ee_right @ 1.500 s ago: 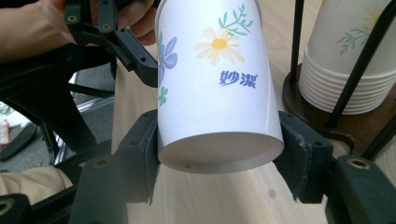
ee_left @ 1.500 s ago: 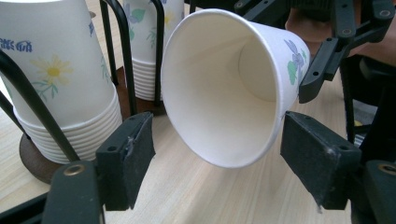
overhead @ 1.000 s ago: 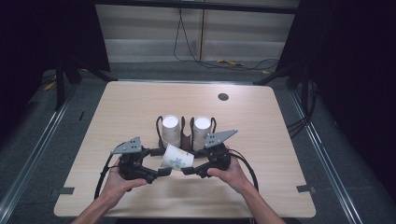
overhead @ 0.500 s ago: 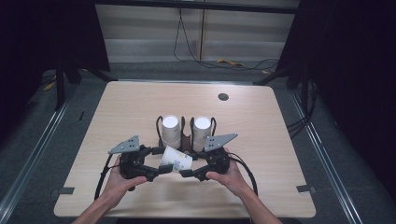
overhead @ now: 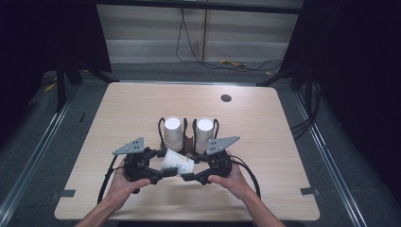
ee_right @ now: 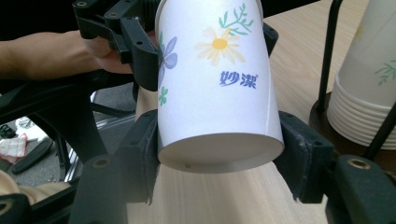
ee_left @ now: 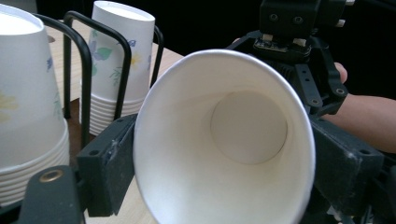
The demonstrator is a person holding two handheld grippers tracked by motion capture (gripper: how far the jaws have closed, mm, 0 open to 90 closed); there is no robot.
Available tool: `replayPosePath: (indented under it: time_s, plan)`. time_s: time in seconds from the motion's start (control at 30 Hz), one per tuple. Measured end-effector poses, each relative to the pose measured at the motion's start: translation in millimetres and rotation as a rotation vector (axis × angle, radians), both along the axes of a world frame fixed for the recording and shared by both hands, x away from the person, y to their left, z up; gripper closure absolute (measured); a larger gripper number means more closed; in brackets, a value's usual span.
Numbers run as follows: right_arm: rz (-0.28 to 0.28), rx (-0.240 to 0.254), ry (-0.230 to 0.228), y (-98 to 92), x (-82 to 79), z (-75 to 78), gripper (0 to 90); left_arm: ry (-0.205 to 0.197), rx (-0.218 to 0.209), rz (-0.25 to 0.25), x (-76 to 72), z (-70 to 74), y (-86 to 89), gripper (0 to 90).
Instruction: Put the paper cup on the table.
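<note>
Both grippers pinching one floral paper cup, cup lying sideways between them, lower centre of the high view.

Left gripper (overhead: 158,176) is clamping the rim end, mouth facing its camera; right gripper (overhead: 188,177) is clamping the base end of the paper cup (overhead: 176,162). Cup's long axis is running left-right, gripper to gripper, tilted slightly up-left. Cup rack (overhead: 188,142) with its two upside-down cup stacks (overhead: 173,134) is sitting just above, about equally near both hands.
</note>
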State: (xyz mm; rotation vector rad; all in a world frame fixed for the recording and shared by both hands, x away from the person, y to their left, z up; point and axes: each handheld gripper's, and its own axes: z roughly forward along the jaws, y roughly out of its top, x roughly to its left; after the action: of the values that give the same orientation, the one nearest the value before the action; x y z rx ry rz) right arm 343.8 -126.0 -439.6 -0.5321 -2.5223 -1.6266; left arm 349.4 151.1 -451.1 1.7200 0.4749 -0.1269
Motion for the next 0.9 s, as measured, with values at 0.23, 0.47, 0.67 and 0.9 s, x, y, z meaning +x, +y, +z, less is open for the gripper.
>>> replayPosePath:
  time_s: [0.23,0.47,0.67,0.9]
  plan:
    - [0.015,-0.002,-0.007,0.3,-0.6,0.4,37.6,0.001,-0.009,-0.023,0.5,-0.4,-0.4,18.4]
    - [0.023,-0.008,-0.021,0.3,-2.4,1.2,37.6,0.0,-0.014,-0.038,0.3,-0.3,-4.0,18.2]
    - [0.027,-0.012,0.007,-0.4,0.0,-1.2,36.3,-0.003,-0.034,-0.047,1.0,0.0,-2.8,24.1]
    - [0.028,-0.032,0.016,2.2,1.7,-3.9,31.8,0.007,-0.046,-0.055,1.3,1.0,-1.3,27.9]
